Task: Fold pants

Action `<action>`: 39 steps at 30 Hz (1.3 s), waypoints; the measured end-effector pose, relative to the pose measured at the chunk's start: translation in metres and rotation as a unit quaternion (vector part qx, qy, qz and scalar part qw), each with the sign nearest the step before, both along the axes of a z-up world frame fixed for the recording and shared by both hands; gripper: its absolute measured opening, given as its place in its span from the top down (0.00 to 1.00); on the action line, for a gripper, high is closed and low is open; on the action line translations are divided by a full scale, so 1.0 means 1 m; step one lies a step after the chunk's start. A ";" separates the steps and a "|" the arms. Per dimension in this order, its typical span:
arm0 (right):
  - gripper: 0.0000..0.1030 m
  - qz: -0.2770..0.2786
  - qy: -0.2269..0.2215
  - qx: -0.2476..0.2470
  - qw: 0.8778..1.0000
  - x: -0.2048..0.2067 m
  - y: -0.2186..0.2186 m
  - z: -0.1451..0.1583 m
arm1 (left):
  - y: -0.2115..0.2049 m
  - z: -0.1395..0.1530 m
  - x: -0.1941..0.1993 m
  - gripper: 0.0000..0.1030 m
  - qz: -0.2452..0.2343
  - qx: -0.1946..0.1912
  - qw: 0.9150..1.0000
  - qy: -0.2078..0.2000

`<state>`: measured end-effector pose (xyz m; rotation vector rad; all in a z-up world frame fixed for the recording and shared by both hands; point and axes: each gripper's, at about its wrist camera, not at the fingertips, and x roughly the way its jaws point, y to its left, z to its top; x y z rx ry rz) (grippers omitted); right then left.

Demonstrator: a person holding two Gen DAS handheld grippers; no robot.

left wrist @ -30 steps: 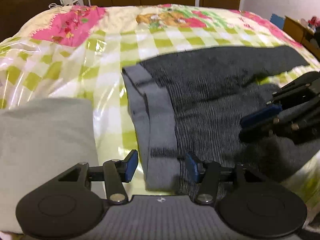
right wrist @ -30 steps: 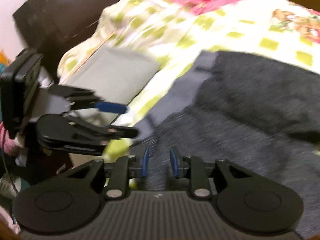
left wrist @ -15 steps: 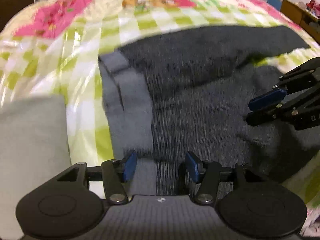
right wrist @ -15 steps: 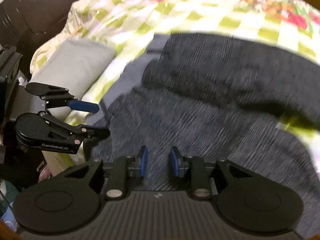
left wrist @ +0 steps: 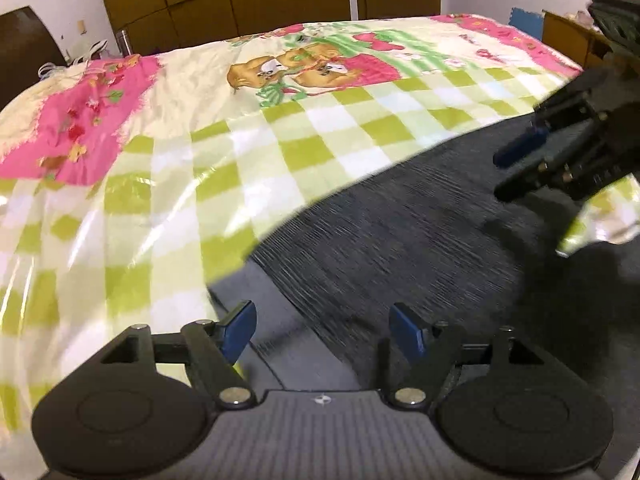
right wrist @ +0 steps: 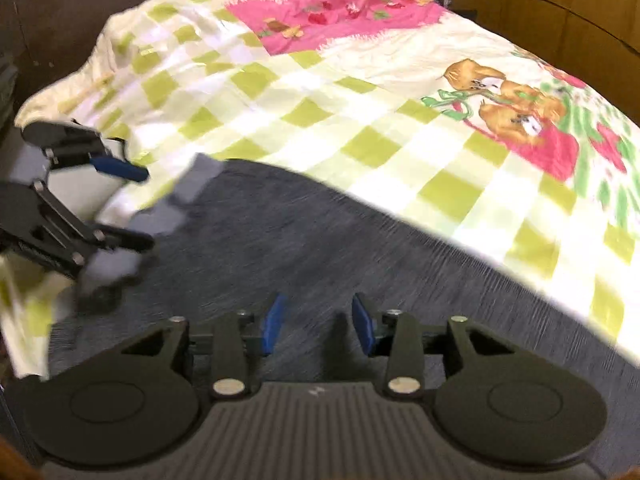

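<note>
L gripper (left wrist: 322,332): jaws opening, nothing clamped, pants (left wrist: 420,240) waistband edge below them, bare quilt (left wrist: 200,160) left & ahead. R gripper (right wrist: 316,324): jaws opening, empty, over pants mid. Only R view shows grey cloth (right wrist: 80,188) beyond L gripper.

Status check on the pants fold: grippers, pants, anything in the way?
Left gripper and right gripper both opening, nothing between the jaws. Dark pants flat on the checked bedspread. Nothing in the way.
</note>
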<state>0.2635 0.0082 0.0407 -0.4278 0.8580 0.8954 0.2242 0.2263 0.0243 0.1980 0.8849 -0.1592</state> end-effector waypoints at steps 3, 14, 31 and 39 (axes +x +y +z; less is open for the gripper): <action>0.55 0.018 -0.016 -0.034 0.999 0.039 0.013 -0.011 | 0.012 -0.010 0.027 0.18 -0.002 0.015 1.000 0.008; 0.30 0.095 0.023 -0.069 0.993 0.106 0.042 -0.059 | 0.045 -0.045 0.076 0.00 -0.012 -0.004 0.998 0.057; 0.94 0.064 0.032 -0.083 0.994 0.087 0.033 -0.035 | 0.011 -0.018 0.060 0.77 -0.019 0.061 0.997 0.034; 0.95 0.069 -0.001 -0.041 0.997 0.016 0.001 0.028 | -0.001 0.017 0.009 0.77 -0.032 0.047 0.998 -0.005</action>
